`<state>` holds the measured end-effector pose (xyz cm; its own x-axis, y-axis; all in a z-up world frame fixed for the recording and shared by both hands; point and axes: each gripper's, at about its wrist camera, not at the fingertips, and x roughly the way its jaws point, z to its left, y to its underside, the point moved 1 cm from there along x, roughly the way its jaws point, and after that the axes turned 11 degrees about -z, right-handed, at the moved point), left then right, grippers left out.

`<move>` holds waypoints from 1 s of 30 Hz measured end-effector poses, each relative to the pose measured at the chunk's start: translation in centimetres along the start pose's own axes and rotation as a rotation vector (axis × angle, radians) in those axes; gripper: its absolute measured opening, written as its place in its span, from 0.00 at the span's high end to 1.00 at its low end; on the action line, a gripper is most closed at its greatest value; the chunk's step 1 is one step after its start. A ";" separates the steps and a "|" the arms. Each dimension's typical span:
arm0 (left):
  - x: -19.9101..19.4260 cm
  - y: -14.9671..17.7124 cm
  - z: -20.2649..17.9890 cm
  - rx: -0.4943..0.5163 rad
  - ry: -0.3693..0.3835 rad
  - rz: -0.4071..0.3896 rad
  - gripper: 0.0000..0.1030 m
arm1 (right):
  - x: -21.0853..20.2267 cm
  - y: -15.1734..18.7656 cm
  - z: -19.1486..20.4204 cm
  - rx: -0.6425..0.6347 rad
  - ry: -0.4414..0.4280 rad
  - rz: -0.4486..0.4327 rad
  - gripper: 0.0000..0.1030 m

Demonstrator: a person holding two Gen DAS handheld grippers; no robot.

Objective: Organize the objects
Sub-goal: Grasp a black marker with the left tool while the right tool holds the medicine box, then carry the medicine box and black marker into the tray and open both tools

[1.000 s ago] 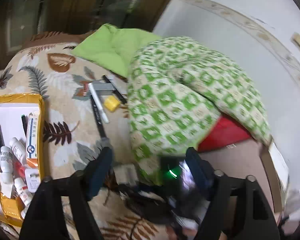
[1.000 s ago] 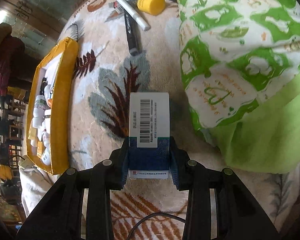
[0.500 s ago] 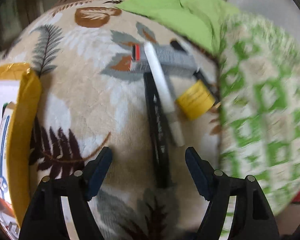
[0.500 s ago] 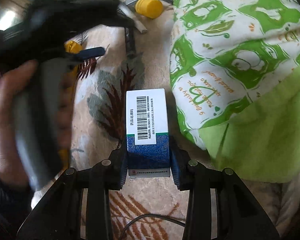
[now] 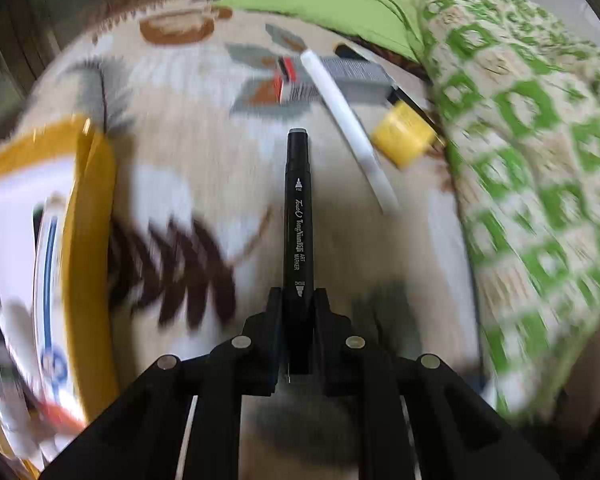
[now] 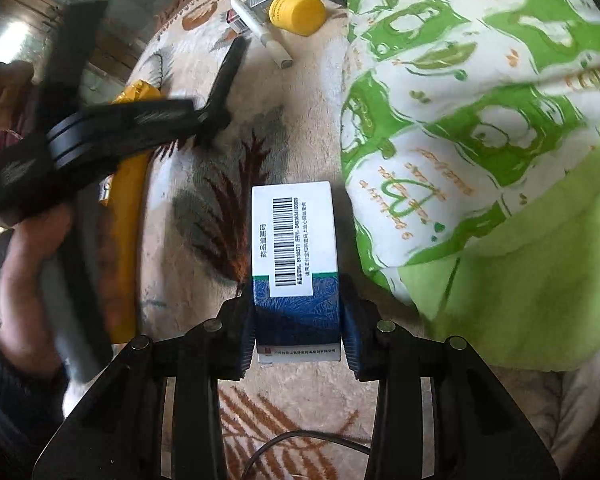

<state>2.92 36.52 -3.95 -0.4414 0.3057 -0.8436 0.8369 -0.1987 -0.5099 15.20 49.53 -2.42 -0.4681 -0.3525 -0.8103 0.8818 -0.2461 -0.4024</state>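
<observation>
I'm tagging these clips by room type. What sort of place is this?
Probably a bedroom or living room at home: a leaf-patterned blanket over a soft surface, a green-patterned quilt, and a yellow tray of household odds and ends.

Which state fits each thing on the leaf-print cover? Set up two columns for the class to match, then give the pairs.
Things:
1. black marker
2. barcode box
3. white pen
4. yellow cap

States:
A. lying loose, partly across a grey box
B. gripped in the left tongs
C. lying loose beside the green-patterned pillow
D. gripped in the right tongs

Pairs: 1-B, 2-D, 3-A, 4-C
</observation>
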 end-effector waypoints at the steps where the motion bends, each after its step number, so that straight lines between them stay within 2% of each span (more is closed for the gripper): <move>1: -0.9 0.9 0.3 0.002 0.022 0.017 0.88 | 0.0 -0.1 0.2 -0.001 0.006 0.003 0.65; 6: -5.1 7.9 2.3 0.020 0.073 0.135 0.88 | -0.5 -0.3 1.4 -0.020 0.008 0.007 0.64; 8: -5.6 10.4 2.6 -0.002 0.081 0.178 0.87 | 0.0 -0.3 1.2 -0.027 0.017 0.019 0.59; 11: -5.7 11.0 2.1 -0.002 0.081 0.161 0.85 | 0.6 -0.5 0.9 -0.008 0.028 0.006 0.59; 12: -5.6 10.8 1.9 0.005 0.074 0.163 0.83 | 0.6 -0.5 0.9 -0.005 0.030 -0.002 0.59; 14: -5.4 10.2 1.0 0.002 0.076 0.158 0.62 | 0.6 -0.6 0.8 0.010 0.028 -0.010 0.59; 16: -5.1 9.7 0.4 0.002 0.070 0.143 0.55 | 0.1 -0.6 0.5 0.022 0.020 -0.011 0.60; 19: -4.7 9.5 -0.1 0.000 0.027 0.126 0.57 | -0.7 -0.5 0.5 0.028 0.016 -0.021 0.60; 20: -4.7 9.6 -0.2 0.007 0.015 0.114 0.61 | -1.1 -0.3 0.5 0.037 0.005 -0.026 0.60; 21: -4.8 9.7 -0.2 0.015 0.002 0.106 0.66 | -1.4 -0.1 0.4 0.044 -0.007 -0.029 0.60; 22: -4.9 9.9 -0.1 0.030 -0.023 0.098 0.82 | -1.5 0.1 0.3 0.048 -0.015 -0.030 0.60; 23: -5.2 10.1 0.3 0.032 -0.032 0.086 0.88 | -1.6 0.4 0.1 0.051 -0.020 -0.026 0.60; 25: -6.3 10.7 1.4 -0.023 0.030 0.077 0.88 | -1.6 0.8 0.0 0.054 -0.037 -0.015 0.60; 30: -9.7 14.0 3.6 -0.158 0.100 0.058 0.88 | -2.0 1.7 0.4 0.022 -0.058 -0.012 0.60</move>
<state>17.75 27.41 -3.56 -0.3632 0.3904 -0.8460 0.9038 -0.0729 -0.4216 17.58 49.47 -1.34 -0.4814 -0.4013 -0.7792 0.8751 -0.2697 -0.4018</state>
